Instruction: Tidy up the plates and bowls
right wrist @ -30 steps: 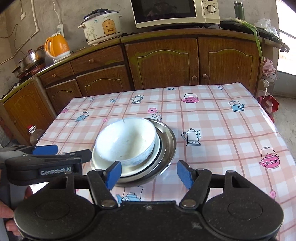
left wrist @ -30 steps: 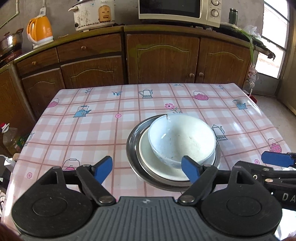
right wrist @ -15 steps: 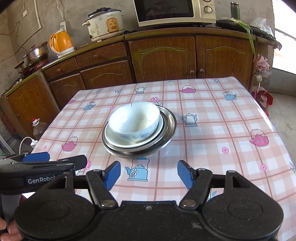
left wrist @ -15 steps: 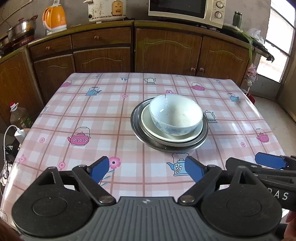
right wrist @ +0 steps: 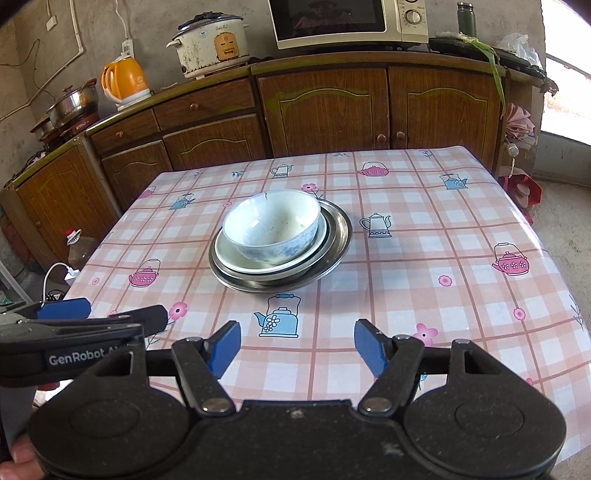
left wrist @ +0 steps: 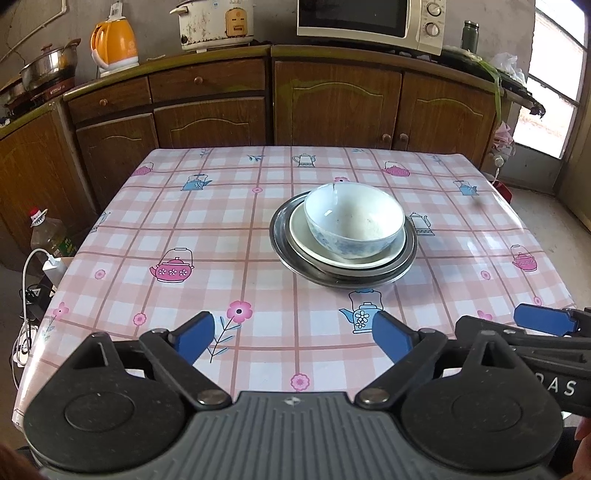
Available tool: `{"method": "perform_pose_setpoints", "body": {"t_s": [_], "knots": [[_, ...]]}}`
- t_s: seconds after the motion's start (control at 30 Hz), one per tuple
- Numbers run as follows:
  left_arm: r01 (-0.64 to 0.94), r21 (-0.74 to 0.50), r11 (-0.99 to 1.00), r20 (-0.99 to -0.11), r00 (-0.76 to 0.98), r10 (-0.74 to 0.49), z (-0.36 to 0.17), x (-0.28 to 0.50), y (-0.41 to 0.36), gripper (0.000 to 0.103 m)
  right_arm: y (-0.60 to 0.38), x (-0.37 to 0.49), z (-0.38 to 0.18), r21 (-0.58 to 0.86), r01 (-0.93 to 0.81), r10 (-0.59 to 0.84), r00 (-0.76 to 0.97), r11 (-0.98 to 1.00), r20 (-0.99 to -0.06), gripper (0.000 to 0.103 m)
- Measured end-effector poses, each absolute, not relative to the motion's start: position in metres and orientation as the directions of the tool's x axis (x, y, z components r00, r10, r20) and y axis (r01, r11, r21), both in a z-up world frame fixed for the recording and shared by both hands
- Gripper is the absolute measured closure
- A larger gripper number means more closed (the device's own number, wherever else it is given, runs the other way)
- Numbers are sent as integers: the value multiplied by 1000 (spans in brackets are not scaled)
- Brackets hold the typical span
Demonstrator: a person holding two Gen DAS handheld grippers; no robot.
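Observation:
A white bowl with blue pattern [left wrist: 354,219] sits in a white plate [left wrist: 306,240], which sits in a steel plate [left wrist: 280,236], stacked near the table's middle. The same bowl [right wrist: 271,225], white plate [right wrist: 229,254] and steel plate [right wrist: 338,229] show in the right wrist view. My left gripper [left wrist: 293,338] is open and empty, held back above the table's near edge. My right gripper [right wrist: 297,349] is open and empty, also near the front edge. Each gripper shows at the side of the other's view.
The table [left wrist: 221,229] has a pink checked cloth with teapot prints. Wooden cabinets [left wrist: 332,103] stand behind it, with a microwave [left wrist: 369,18], rice cooker [left wrist: 216,22] and orange kettle [left wrist: 114,44] on top. An oil bottle [left wrist: 48,236] and cables lie on the floor at left.
Both grippers have pulled back from the stack toward the table's near edge, open and empty. The stack has stayed in place.

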State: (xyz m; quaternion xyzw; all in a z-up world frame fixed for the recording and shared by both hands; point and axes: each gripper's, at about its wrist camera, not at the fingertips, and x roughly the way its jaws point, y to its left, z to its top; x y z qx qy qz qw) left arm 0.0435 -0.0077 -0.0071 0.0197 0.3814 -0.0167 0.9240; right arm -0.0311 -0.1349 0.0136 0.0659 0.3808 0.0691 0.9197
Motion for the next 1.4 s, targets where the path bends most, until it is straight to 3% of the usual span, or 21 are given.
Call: {"method": "perform_pose_setpoints", "body": {"t_s": [1.4], "knots": [[48, 76, 996, -589, 808, 6, 7, 34, -8, 3, -134, -39, 26, 195, -91, 197, 740, 977, -643, 21]]}}
